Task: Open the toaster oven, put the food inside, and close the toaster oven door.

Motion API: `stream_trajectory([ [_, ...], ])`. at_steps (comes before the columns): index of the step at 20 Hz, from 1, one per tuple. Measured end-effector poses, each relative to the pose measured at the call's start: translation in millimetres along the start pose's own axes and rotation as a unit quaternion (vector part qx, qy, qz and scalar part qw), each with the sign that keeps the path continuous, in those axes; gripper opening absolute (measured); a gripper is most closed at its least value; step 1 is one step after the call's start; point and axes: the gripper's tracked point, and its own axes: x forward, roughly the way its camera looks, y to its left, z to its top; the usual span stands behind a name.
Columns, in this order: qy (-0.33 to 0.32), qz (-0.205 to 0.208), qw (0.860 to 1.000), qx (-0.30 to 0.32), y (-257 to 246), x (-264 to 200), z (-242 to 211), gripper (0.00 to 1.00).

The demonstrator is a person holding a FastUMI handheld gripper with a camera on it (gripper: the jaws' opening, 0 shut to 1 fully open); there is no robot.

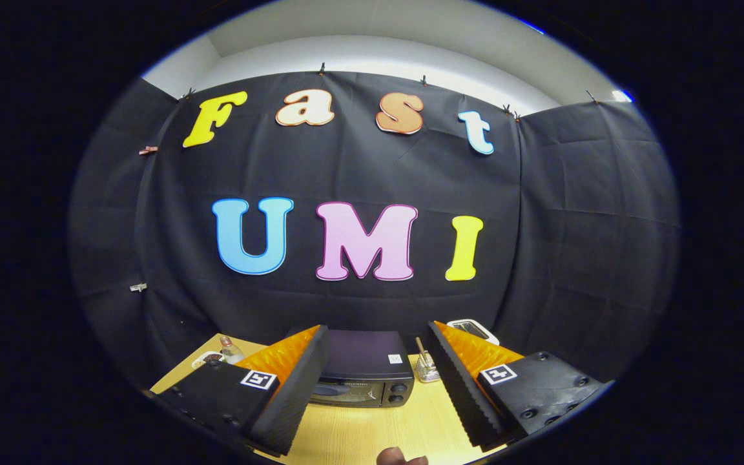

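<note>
Toaster oven [364,378] at 12 o'clock beyond the gripper [377,368]: door closed, contents unseen. Gripper fingers apart, holding nothing.

This was a recording booth made up as a small kitchen corner, not a real home. Black cloth [359,174] clipped along its top edge formed the walls, with a plain white wall [378,55] above at the upper part of the frame. Low in the frame, a pale wooden counter [372,433] carried a toaster oven [362,374] and a small bottle [230,351].
</note>
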Motion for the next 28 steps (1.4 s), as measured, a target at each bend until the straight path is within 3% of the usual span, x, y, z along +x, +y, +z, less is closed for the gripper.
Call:
stream_trajectory([
  [8, -0.023, -0.001, 1.000, 0.014, -13.6, -27.7, 22.9, 0.98],
  [28, -0.043, -0.007, 0.999, -0.001, -26.4, -34.1, 24.7, 0.98],
])
